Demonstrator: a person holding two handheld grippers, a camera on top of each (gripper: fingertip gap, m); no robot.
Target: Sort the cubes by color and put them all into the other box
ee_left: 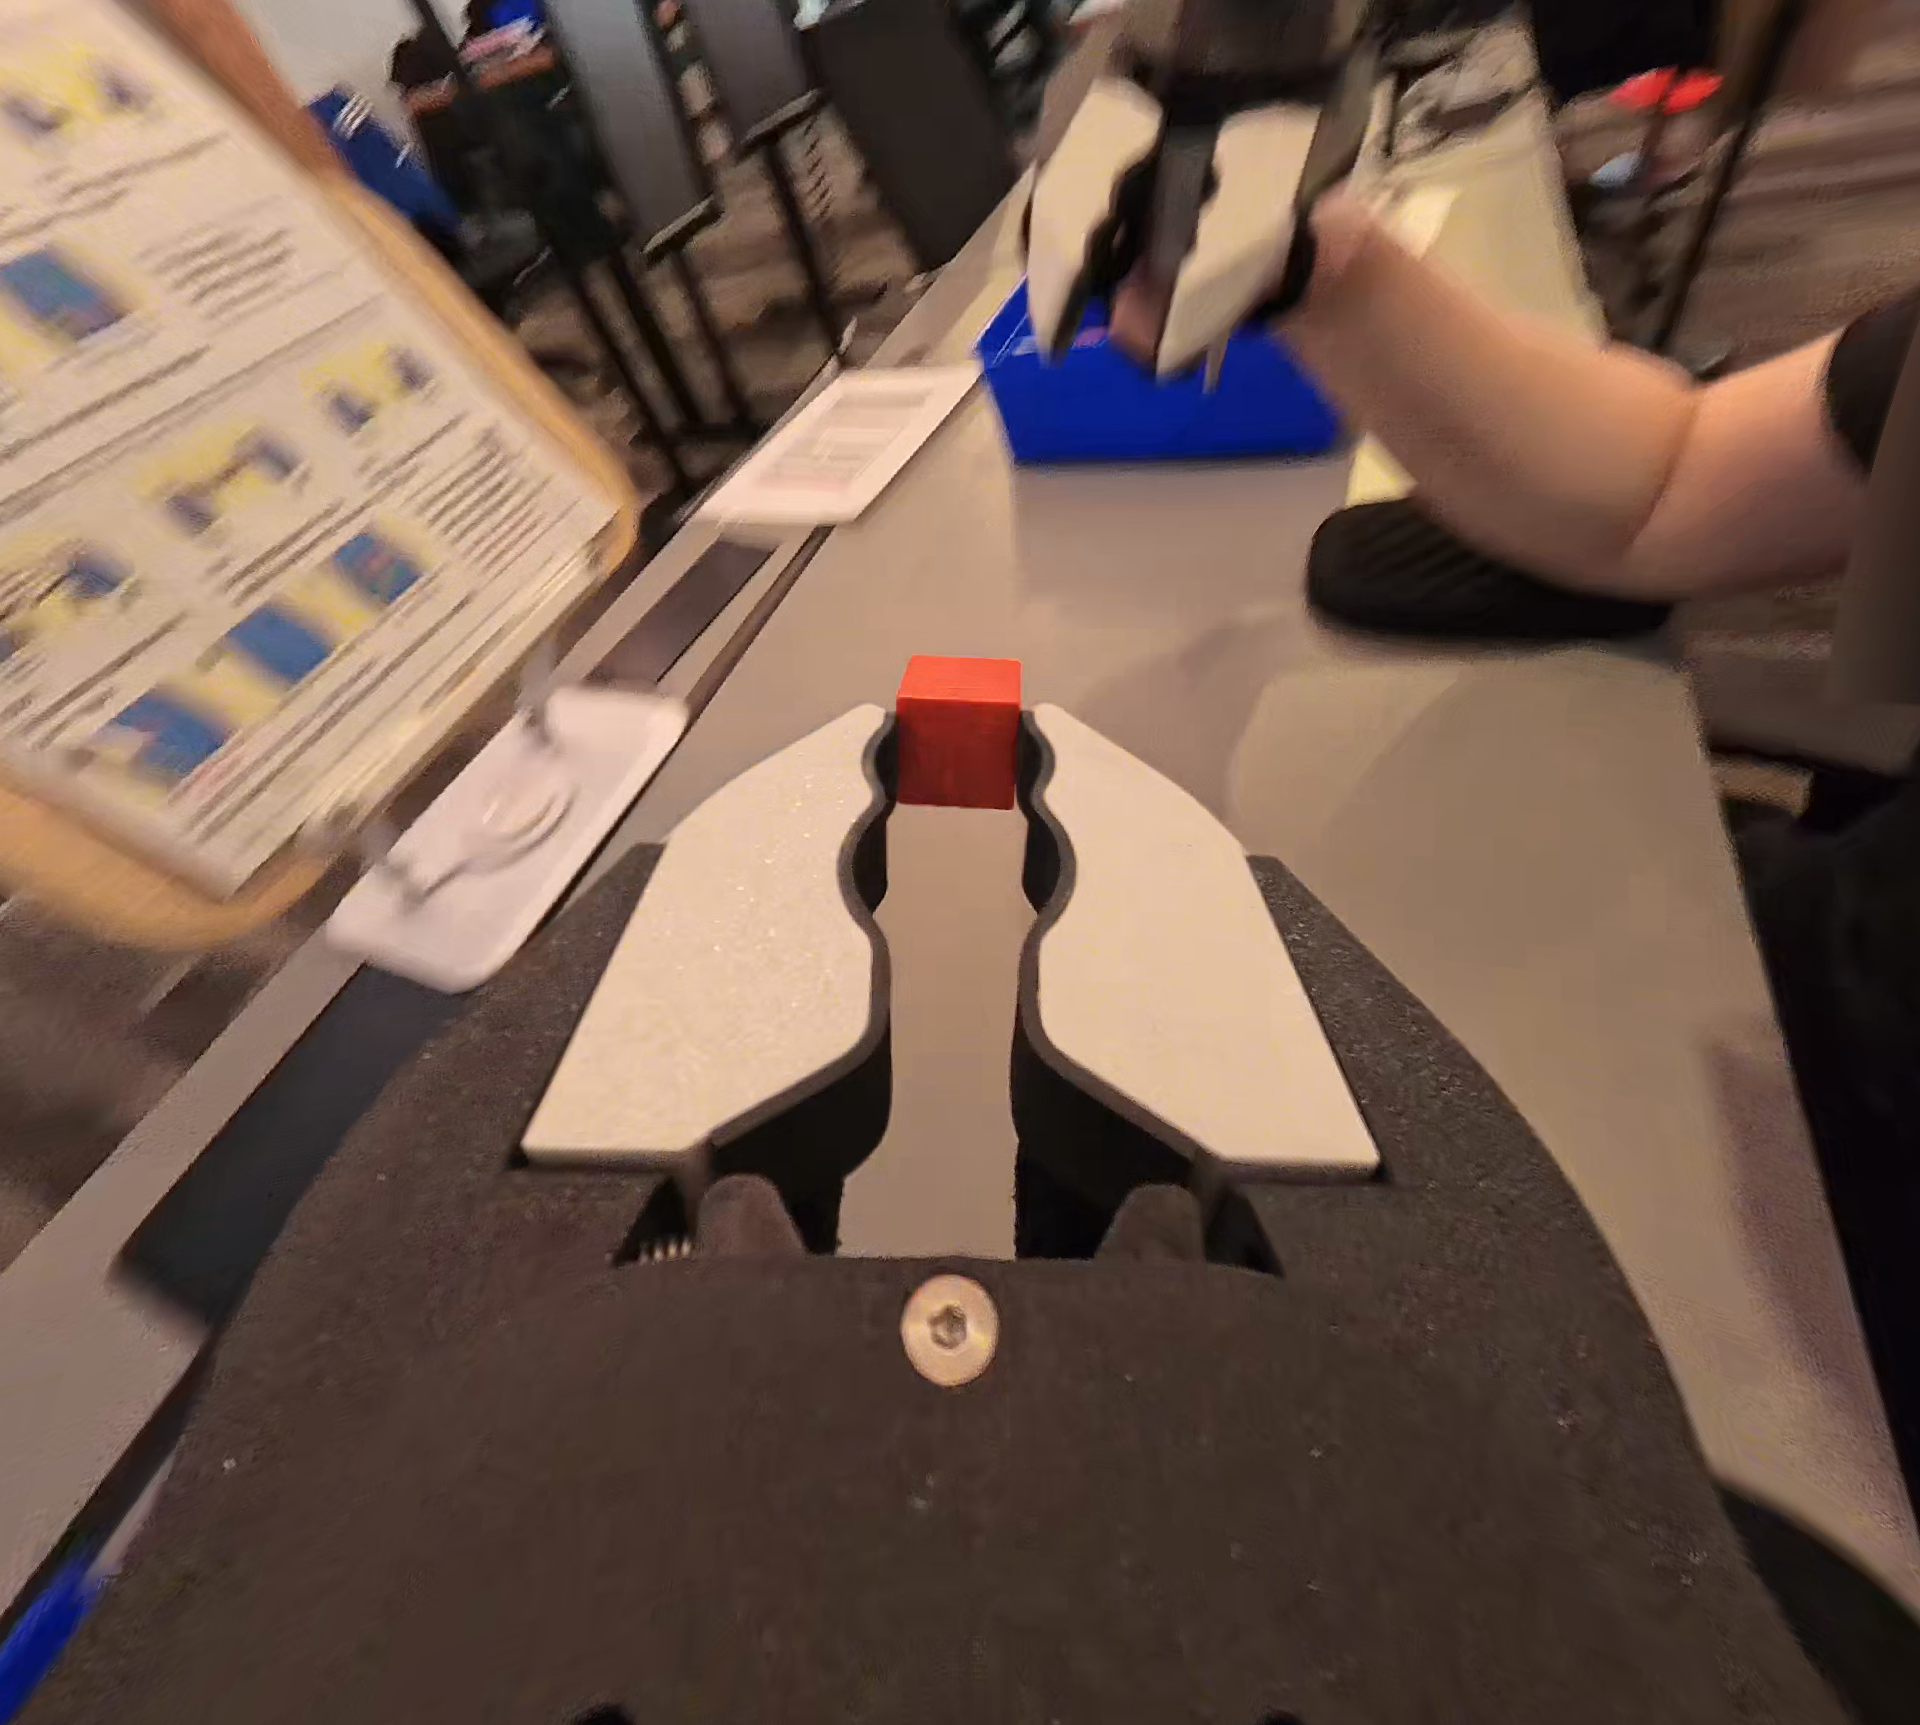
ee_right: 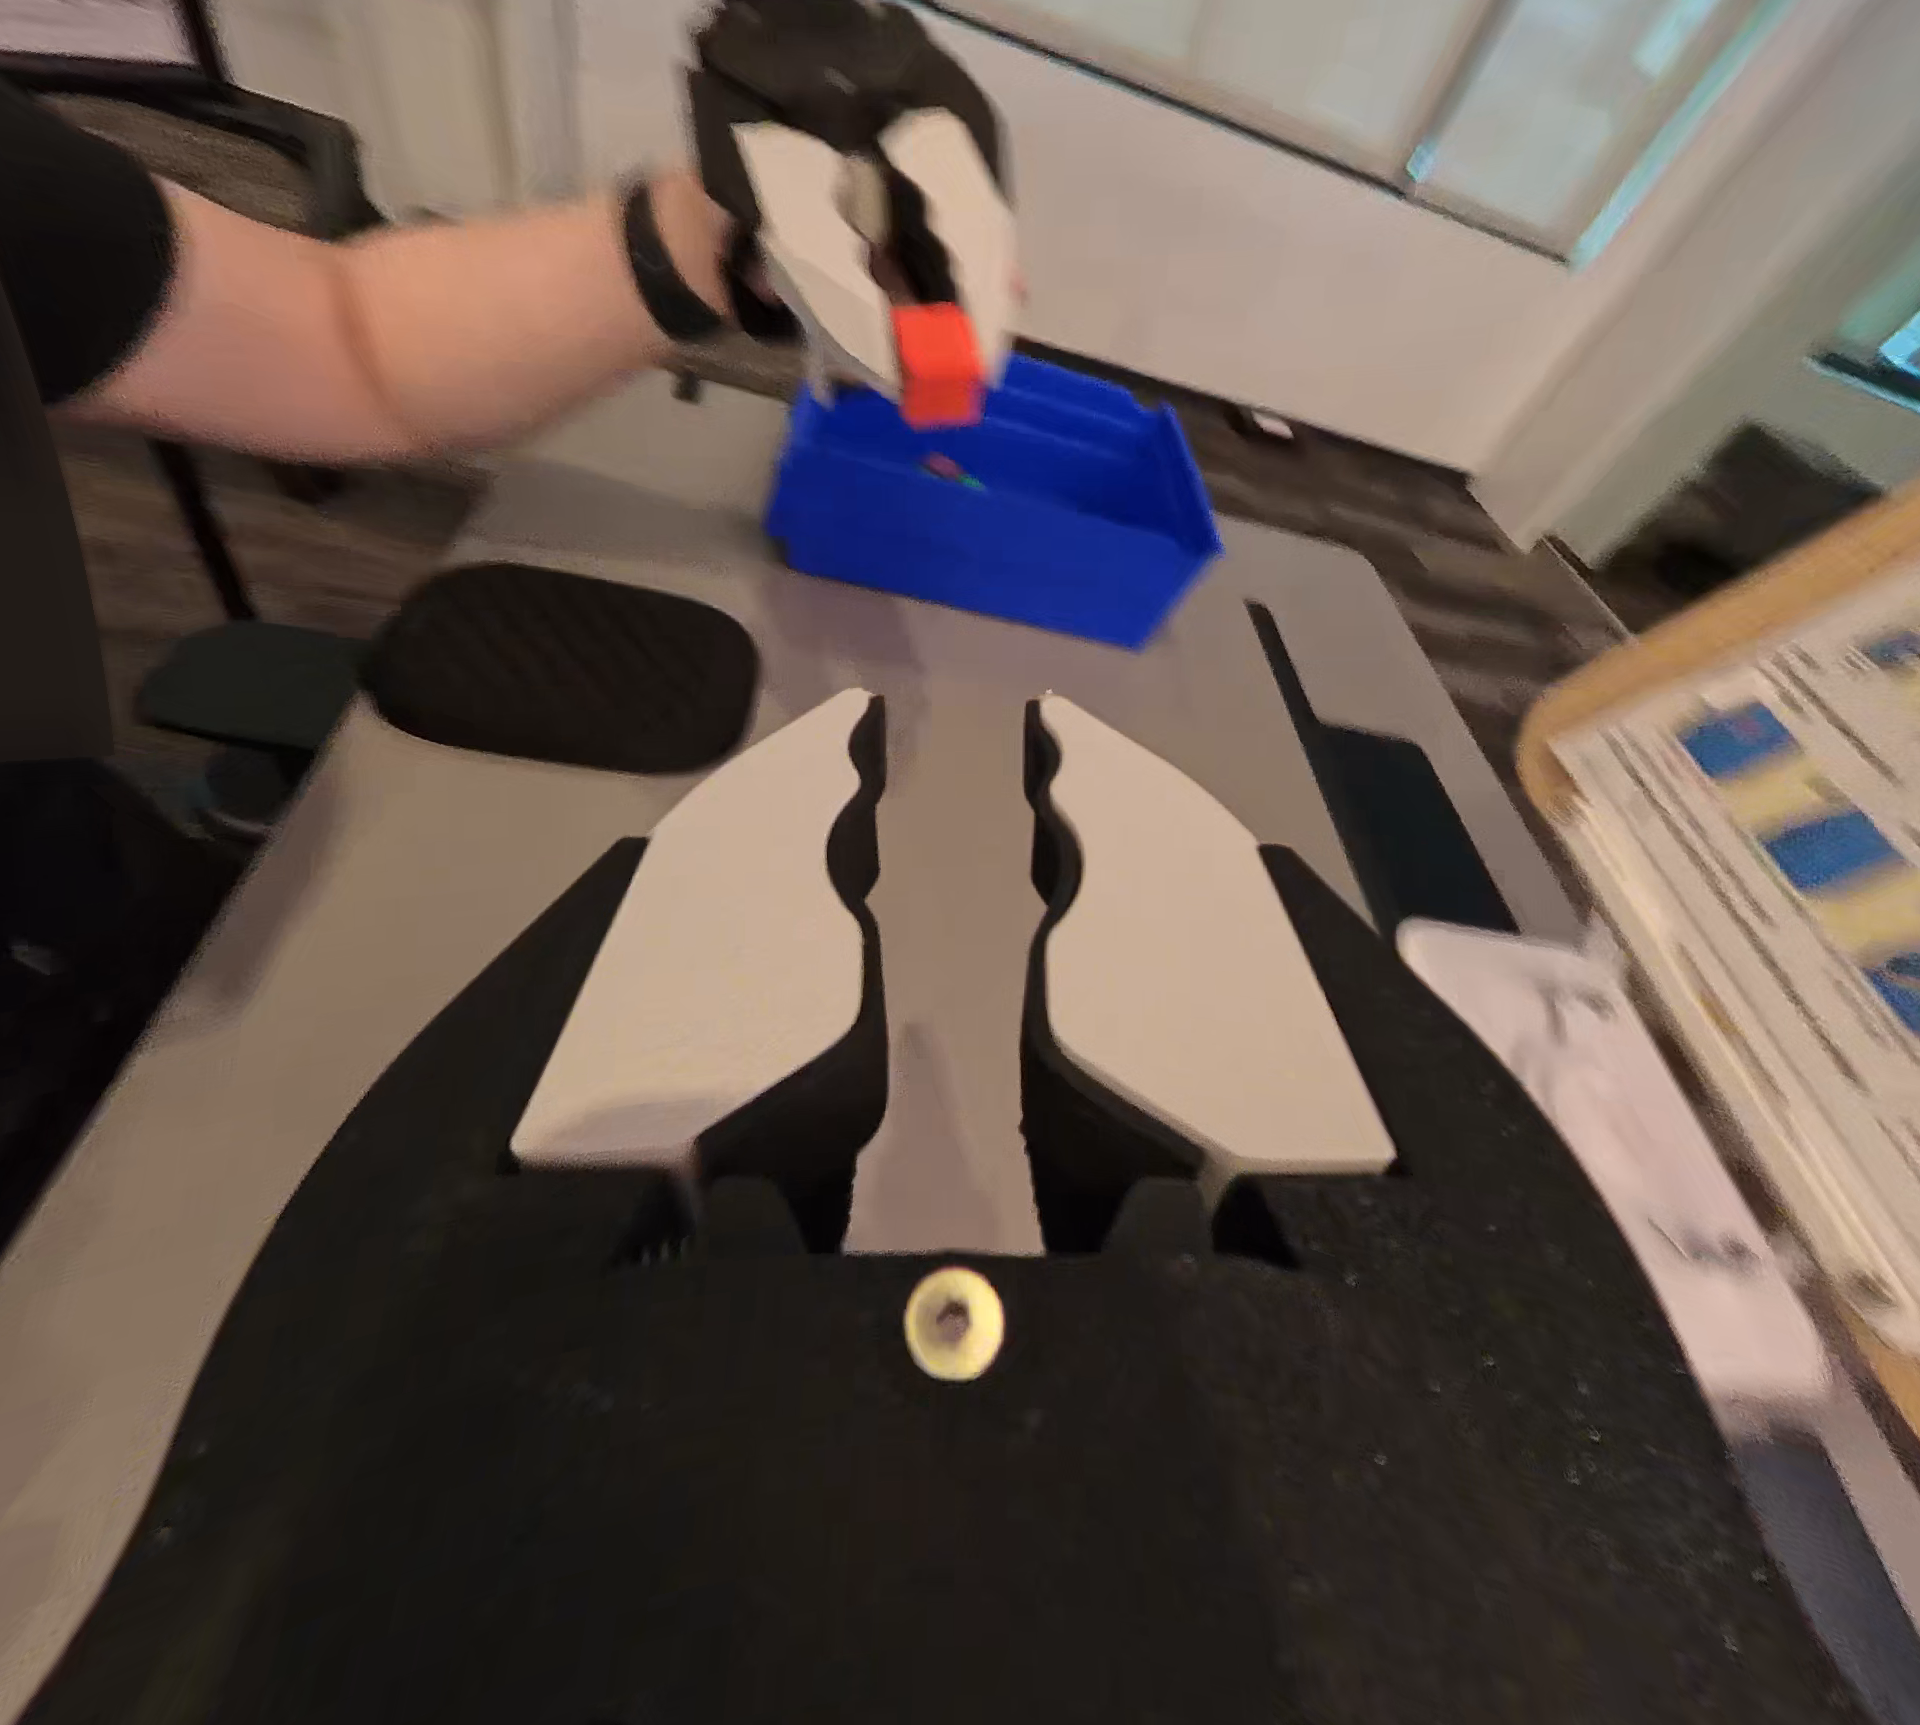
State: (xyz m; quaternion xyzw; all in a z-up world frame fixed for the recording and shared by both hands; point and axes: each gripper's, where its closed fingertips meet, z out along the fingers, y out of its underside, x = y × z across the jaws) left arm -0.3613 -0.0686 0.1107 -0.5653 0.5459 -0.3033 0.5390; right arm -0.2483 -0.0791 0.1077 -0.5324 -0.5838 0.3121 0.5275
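Red plastic sits pinched between the tips of my left gripper point(ee_left: 956, 725): the red cube point(ee_left: 957, 733) is clamped at the very ends of the fingers, jaws closed only to the cube's width, so the rest of the gap behind it stays clear. I judge the tip grip is deliberate, since it lets the cube drop cleanly once I release. In the right wrist view that same gripper point(ee_right: 940, 371) hangs above the near rim of a blue box point(ee_right: 997, 553), tilted downward with the cube over the opening; something small and coloured lies inside, too blurred to name. That reads to me as the delivery step, with the cube not yet let go.

Further right, my right gripper point(ee_right: 954, 719) holds nothing, its jaws parted by a moderate gap over the grey table point(ee_right: 623, 512), well back from the box. I take it as waiting clear so the two tools don't collide. A framed instruction sheet point(ee_right: 1766, 854) stands at the table's edge.
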